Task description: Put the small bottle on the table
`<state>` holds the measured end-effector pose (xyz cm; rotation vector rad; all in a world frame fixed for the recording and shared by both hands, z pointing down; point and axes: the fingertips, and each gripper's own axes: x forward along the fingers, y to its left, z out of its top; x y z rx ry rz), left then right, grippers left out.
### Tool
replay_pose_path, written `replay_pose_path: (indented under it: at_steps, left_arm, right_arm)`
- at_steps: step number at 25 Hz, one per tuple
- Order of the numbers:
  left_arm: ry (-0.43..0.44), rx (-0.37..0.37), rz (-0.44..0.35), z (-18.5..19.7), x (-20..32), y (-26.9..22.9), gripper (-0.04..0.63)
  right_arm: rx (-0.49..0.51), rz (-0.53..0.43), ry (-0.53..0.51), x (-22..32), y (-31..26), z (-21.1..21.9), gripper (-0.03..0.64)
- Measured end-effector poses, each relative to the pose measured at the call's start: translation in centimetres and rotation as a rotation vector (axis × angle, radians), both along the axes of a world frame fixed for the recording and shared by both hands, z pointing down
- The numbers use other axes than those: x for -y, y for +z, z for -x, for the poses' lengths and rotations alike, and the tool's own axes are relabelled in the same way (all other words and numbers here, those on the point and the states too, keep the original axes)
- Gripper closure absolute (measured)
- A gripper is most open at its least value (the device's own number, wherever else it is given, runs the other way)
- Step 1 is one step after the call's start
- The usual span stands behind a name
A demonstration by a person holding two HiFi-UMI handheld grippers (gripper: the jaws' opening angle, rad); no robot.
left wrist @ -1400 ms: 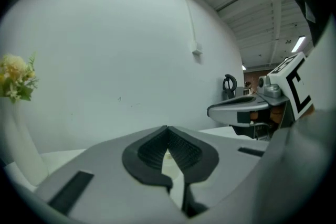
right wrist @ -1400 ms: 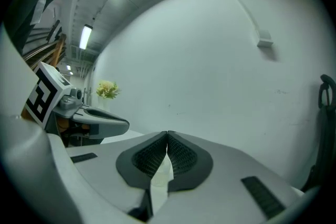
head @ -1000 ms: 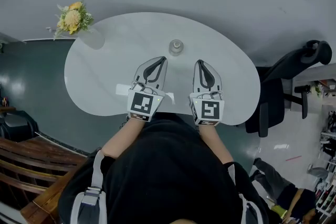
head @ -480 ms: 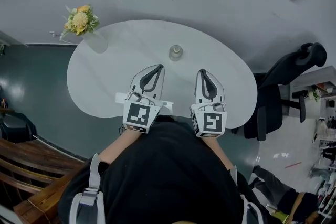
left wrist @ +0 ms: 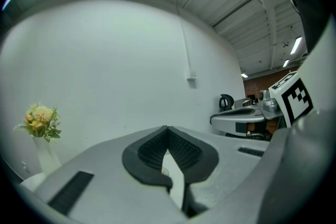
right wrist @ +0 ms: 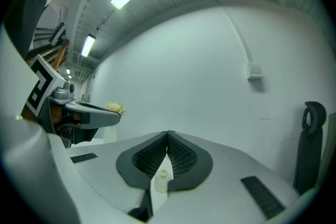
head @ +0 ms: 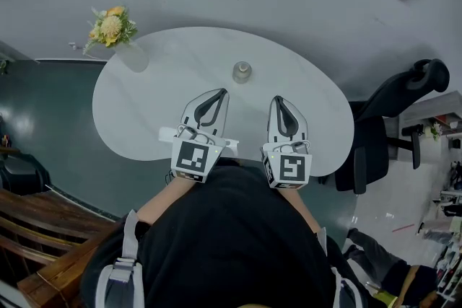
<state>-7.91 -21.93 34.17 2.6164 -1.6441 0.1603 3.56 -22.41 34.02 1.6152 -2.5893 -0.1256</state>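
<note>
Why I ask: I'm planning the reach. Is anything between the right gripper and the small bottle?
Nothing visible: only bare table lies between the right gripper, jaws shut, and the small bottle ahead of it.

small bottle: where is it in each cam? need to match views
Head view: small bottle stands centre, on the far part of the table.
Left gripper view: small bottle faint, low centre, seen through the gap between the jaws.
Right gripper view: small bottle low centre, same gap.
Shared landmark: yellow flowers.
</note>
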Motion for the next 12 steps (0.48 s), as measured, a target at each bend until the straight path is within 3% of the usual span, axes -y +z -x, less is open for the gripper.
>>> replay_pose_path:
  at_steps: [12]
  left_arm:
    - [0.008, 0.002, 0.001, -0.21, 0.87, 0.38, 0.588]
  right_arm:
    - [-0.005, 0.004, -0.005, 0.90, 0.29, 0.06, 0.595]
